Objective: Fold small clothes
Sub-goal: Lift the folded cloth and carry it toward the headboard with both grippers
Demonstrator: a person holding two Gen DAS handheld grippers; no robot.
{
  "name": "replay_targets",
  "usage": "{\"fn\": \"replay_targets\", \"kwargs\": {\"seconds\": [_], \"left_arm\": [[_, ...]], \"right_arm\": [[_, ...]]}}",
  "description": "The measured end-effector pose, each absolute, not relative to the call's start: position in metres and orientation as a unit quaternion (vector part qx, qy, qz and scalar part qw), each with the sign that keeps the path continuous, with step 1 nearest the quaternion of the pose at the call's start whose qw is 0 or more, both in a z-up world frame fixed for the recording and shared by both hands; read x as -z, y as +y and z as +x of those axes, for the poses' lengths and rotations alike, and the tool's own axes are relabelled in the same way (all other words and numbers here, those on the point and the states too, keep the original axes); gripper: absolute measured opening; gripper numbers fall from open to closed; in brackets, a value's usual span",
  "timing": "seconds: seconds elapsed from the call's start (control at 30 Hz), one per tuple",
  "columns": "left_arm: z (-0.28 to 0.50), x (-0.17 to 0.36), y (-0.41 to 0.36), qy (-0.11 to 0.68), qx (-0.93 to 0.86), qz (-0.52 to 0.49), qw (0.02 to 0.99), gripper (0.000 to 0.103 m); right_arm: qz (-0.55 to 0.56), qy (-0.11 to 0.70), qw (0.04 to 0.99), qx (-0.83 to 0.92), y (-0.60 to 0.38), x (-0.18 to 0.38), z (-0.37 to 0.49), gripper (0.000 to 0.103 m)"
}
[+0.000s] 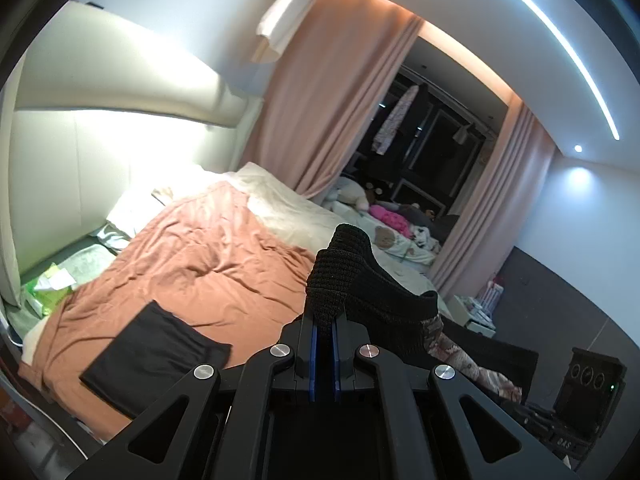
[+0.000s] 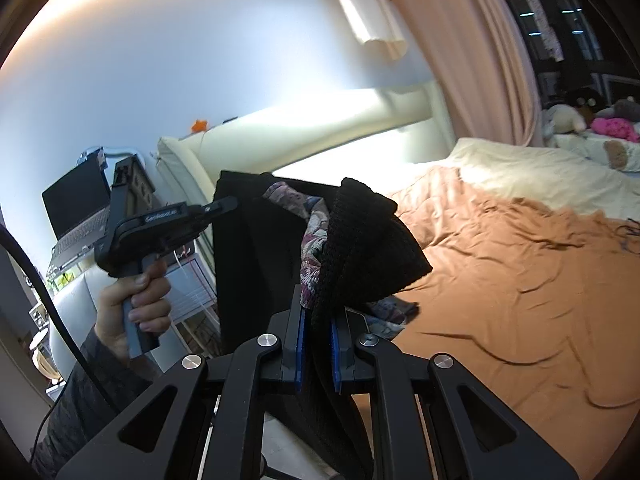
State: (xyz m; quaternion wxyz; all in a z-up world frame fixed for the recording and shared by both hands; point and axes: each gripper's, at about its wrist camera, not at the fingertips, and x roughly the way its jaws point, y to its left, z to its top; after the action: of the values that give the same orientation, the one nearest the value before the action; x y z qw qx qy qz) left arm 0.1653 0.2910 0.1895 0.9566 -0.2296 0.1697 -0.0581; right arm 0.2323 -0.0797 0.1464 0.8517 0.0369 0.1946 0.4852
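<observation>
A small black garment (image 1: 372, 292) with a knitted waistband and a patterned lining is held up in the air above the bed. My left gripper (image 1: 325, 320) is shut on one end of the waistband. My right gripper (image 2: 318, 320) is shut on the other end, where the black garment (image 2: 360, 240) bunches above the blue pads (image 2: 335, 354). The right wrist view shows the left gripper (image 2: 230, 205) from the side, held by a hand (image 2: 132, 304), pinching the cloth's far edge. A folded black piece (image 1: 156, 354) lies flat on the orange sheet.
The bed is covered by an orange sheet (image 2: 500, 280) and a cream blanket (image 1: 288, 208). Soft toys (image 1: 384, 216) lie by the curtain (image 1: 332, 120). A green packet (image 1: 48, 288) sits by the headboard. A laptop (image 2: 76, 208) stands on a side table to the left.
</observation>
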Motion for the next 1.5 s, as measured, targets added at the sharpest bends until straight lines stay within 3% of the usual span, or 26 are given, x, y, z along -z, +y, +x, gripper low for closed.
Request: {"fn": "replay_targets", "kwargs": {"seconds": [0.73, 1.5], "left_arm": [[0.227, -0.108, 0.443, 0.217, -0.036, -0.235, 0.947, 0.005], [0.409, 0.013, 0.494, 0.309, -0.098, -0.227, 0.919, 0.005]], "right_arm": [[0.009, 0.257, 0.797, -0.547, 0.056, -0.083, 0.321, 0.007], [0.044, 0.378, 0.801, -0.463, 0.109, -0.007, 0.497, 0.007]]}}
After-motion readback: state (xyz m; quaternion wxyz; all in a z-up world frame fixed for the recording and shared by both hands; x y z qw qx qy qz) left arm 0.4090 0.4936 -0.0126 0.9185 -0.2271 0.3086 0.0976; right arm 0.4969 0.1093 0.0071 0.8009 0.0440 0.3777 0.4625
